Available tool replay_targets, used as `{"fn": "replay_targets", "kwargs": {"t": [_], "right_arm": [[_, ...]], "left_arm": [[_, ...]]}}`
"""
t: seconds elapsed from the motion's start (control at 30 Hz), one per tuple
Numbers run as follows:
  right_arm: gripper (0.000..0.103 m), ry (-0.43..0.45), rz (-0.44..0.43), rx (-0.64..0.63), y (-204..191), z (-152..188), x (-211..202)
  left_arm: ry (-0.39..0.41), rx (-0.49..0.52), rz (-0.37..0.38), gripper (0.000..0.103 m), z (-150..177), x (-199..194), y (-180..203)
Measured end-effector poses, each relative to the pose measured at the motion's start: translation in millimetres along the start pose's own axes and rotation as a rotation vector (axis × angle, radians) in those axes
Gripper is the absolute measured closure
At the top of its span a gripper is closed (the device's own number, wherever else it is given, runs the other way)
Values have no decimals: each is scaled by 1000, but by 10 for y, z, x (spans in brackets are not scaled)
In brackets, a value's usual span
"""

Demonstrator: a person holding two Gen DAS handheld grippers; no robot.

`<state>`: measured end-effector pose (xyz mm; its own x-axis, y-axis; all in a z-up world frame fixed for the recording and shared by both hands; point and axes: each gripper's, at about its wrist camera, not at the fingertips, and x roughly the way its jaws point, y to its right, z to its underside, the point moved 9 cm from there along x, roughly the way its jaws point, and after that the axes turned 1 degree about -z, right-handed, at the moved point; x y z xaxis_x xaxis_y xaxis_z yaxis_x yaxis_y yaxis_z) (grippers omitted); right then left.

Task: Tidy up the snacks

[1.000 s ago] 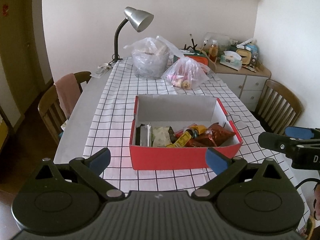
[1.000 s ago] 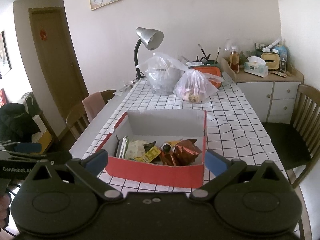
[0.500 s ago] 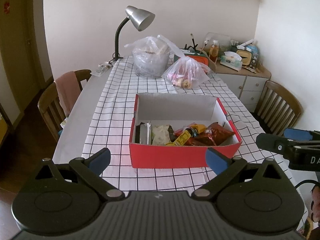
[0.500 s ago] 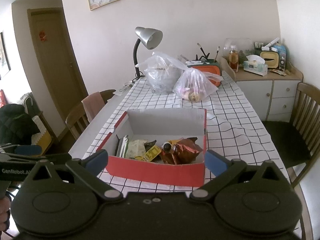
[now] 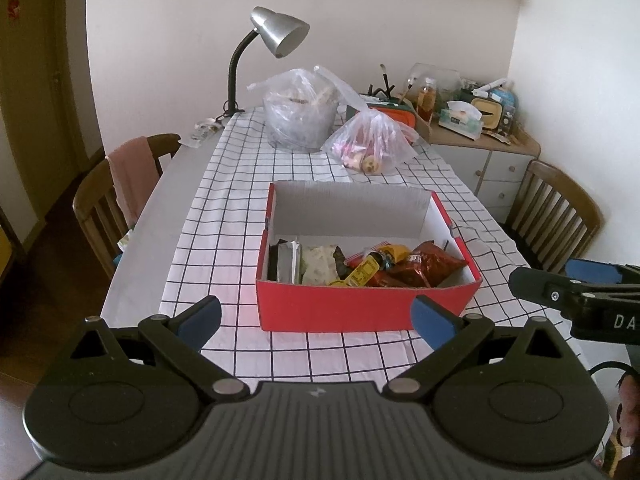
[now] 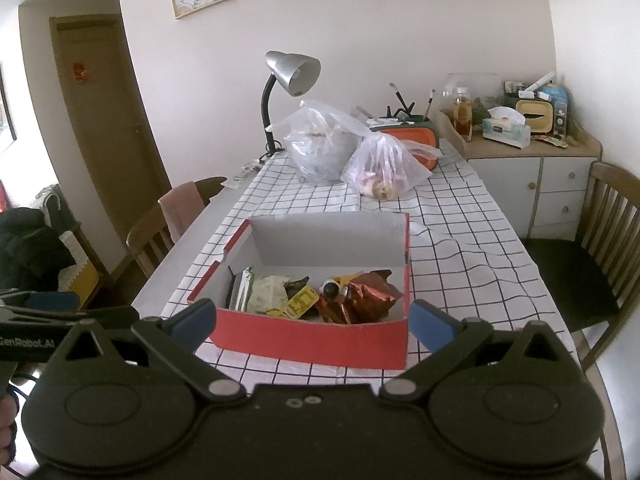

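A red cardboard box (image 5: 340,308) with white inside walls sits on the checked tablecloth; it also shows in the right wrist view (image 6: 312,340). Several snack packets lie along its near side, among them a brown-red crisp bag (image 5: 428,268), a yellow packet (image 5: 360,274) and a silver-green packet (image 5: 290,262). My left gripper (image 5: 318,318) is open and empty, held back from the box's near wall. My right gripper (image 6: 312,318) is open and empty, also short of the box. The right gripper's finger (image 5: 560,284) shows at the right edge of the left wrist view.
Two clear plastic bags (image 5: 298,120) (image 5: 370,146) stand at the table's far end by a silver desk lamp (image 5: 280,36). Wooden chairs (image 5: 104,196) (image 5: 556,216) flank the table. A white cabinet (image 6: 532,176) with clutter stands at the back right.
Both grippers have drifted slightly back and up from the box. Both stay open. The box and snacks have not moved.
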<state>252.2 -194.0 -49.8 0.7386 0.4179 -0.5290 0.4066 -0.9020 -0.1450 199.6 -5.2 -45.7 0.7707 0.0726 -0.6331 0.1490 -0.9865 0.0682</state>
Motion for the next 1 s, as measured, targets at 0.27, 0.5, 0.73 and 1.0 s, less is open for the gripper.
{"fn": "replay_targets", "kwargs": {"t": [0.27,0.5,0.73,1.0], "right_arm": [[0,2,4,2,1,-2,5],[0,1,5,3,3,-1,7],[0,-4,8,5,-6,33,15],[0,-16,9,12,-7,95,9]], "left_arm": [[-2,-1,4,1,10,2,11],[-5,-5,9,1,11,9,14],[-10,-5,16,1,18,18,15],[-16,-5,19,1,30,28,18]]}}
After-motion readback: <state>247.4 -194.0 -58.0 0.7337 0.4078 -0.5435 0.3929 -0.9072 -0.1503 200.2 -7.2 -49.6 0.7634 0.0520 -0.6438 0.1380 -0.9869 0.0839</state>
